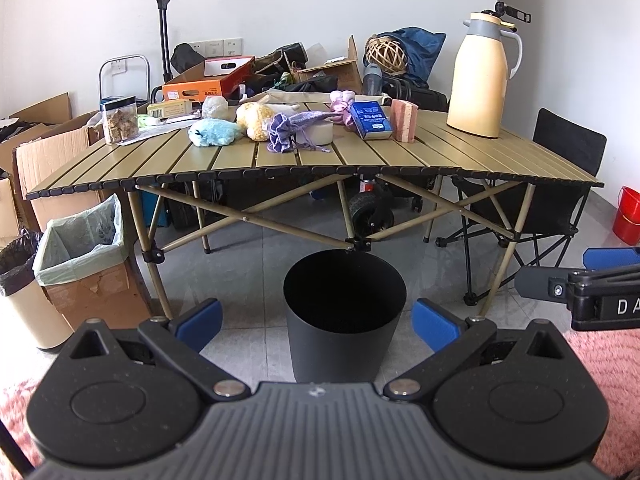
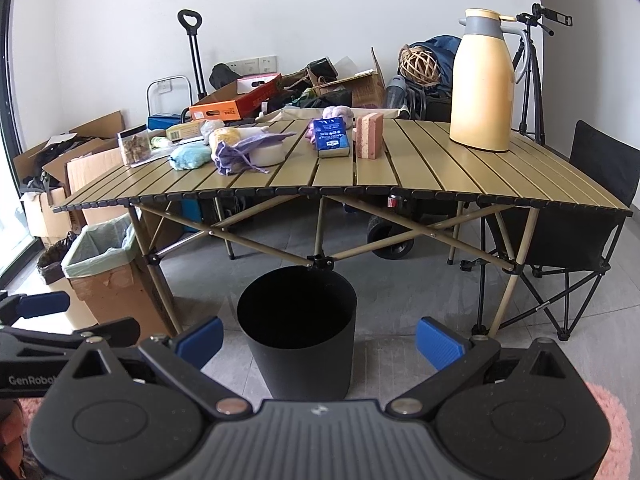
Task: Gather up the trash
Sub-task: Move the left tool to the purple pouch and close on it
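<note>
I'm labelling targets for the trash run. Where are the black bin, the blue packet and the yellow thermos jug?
black bin (image 1: 344, 320): left wrist view, front outer wall.
blue packet (image 1: 370, 119): left wrist view, top face.
yellow thermos jug (image 2: 482, 92): right wrist view, body.

Front strip of the surface (image 1: 360, 156) is bare, easy to pass over. Clutter bunches at 11 o'clock; thermos (image 1: 482, 76) towers at 1. Black bin (image 1: 344, 320) sits open below, crossed table legs (image 1: 352, 244) just behind its rim.

Matt black bin (image 1: 344, 316); glossy slatted table (image 1: 460, 148).
</note>
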The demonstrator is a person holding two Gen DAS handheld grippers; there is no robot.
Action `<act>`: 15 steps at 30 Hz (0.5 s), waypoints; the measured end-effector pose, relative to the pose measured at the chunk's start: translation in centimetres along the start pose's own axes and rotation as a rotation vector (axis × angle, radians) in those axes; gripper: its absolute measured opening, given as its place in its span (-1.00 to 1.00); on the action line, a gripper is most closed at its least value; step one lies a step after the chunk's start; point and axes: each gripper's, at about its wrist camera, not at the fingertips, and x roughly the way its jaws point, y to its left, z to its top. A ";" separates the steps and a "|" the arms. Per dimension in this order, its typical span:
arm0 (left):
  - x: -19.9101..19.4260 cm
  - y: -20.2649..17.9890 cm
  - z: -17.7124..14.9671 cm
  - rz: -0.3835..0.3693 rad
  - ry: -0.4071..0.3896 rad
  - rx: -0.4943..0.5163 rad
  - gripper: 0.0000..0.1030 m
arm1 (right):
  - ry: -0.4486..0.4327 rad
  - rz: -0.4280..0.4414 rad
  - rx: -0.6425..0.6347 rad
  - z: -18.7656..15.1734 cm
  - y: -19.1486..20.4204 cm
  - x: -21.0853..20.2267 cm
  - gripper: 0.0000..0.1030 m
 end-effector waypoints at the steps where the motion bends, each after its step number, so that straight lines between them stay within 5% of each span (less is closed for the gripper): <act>1: 0.4 0.0 0.3 0.003 0.000 0.001 1.00 | 0.000 0.001 -0.002 0.3 -0.1 0.4 1.00; 15: 5.7 0.6 4.9 0.022 -0.048 0.004 1.00 | -0.031 0.006 -0.007 4.0 -1.1 6.1 1.00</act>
